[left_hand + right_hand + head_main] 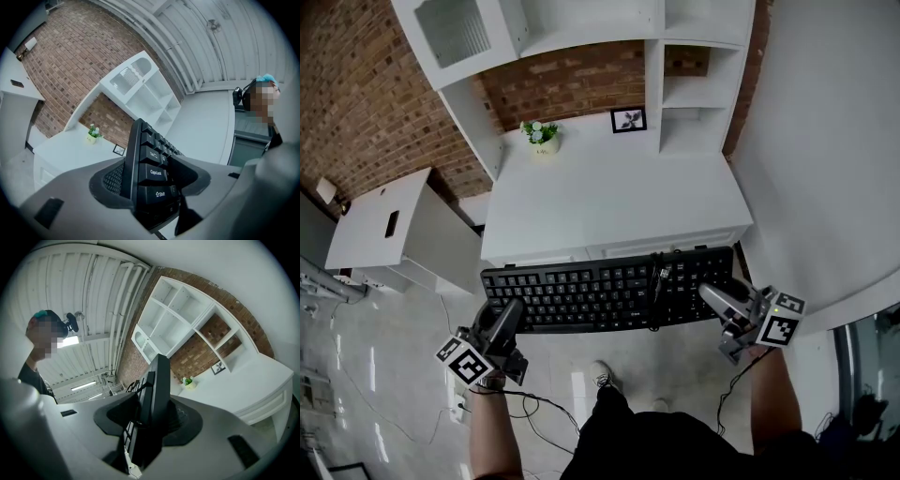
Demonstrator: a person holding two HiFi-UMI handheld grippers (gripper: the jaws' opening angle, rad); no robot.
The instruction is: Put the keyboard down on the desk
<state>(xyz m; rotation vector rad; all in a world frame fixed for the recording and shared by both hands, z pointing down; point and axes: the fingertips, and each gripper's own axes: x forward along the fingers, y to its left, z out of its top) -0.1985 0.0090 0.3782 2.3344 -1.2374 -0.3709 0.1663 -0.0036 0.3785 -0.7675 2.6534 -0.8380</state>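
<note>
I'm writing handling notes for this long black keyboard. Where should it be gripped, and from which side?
By its two short ends, one gripper coming in from each side, as the left gripper and right gripper hold it now. The keyboard is long, thin and flat: each end fits between the fingers, and two end grips should keep it level.

I see the white desk (609,202) with two small things on its top, both at the back edge by the brick wall: a potted plant (543,136) towards the left, and a framed picture (629,120) near it on the right, not touching.
</note>
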